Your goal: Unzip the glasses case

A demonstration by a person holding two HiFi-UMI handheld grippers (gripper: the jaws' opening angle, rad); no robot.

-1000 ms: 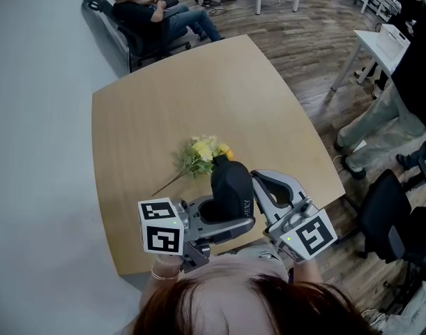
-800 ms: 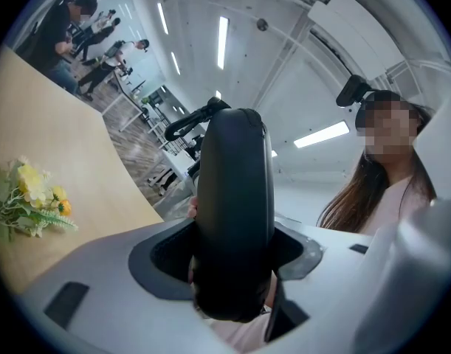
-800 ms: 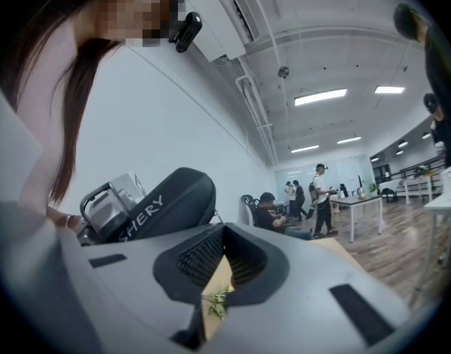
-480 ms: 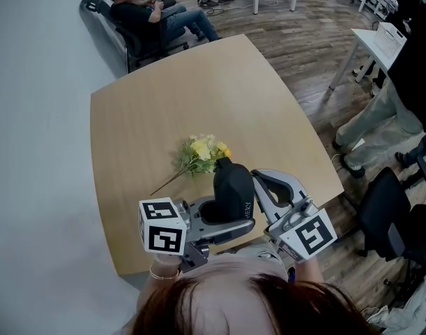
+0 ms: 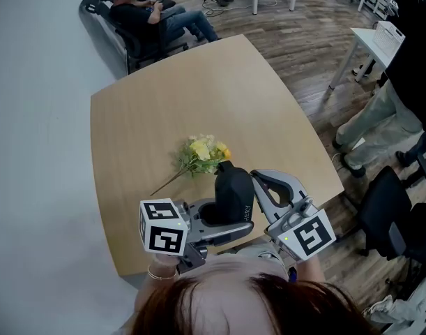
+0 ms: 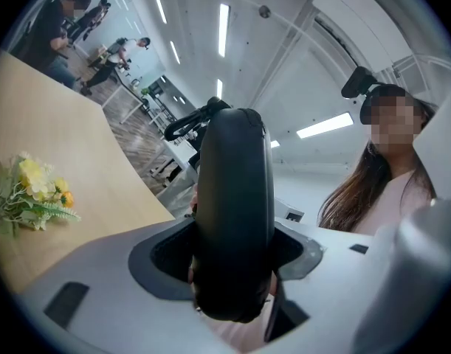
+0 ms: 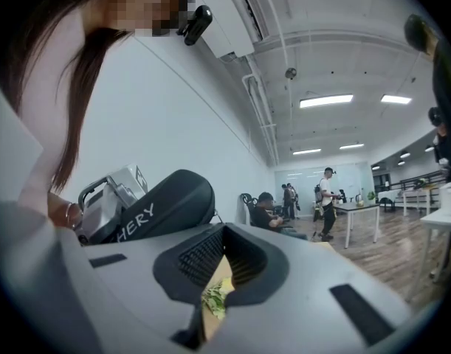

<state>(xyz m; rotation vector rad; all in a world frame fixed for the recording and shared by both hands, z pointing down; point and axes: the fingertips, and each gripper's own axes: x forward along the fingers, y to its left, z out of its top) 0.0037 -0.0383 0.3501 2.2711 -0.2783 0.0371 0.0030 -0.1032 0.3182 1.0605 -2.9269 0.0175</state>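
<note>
A black zip-up glasses case (image 5: pixel 233 190) stands upright above the near edge of the wooden table (image 5: pixel 164 103). My left gripper (image 5: pixel 226 218) is shut on its lower part, one jaw on each side. In the left gripper view the case (image 6: pixel 232 220) fills the gap between the jaws of that gripper (image 6: pixel 232 271). My right gripper (image 5: pixel 259 177) sits just right of the case, its jaws together with nothing between them. In the right gripper view the case (image 7: pixel 162 201) lies left of the gripper (image 7: pixel 214 286), outside its jaws. The zip pull is not visible.
A small bunch of yellow artificial flowers (image 5: pixel 202 152) lies on the table just beyond the case. People sit at the far left (image 5: pixel 157 16) and stand at the right (image 5: pixel 401 96). A white table (image 5: pixel 380 44) stands at the right.
</note>
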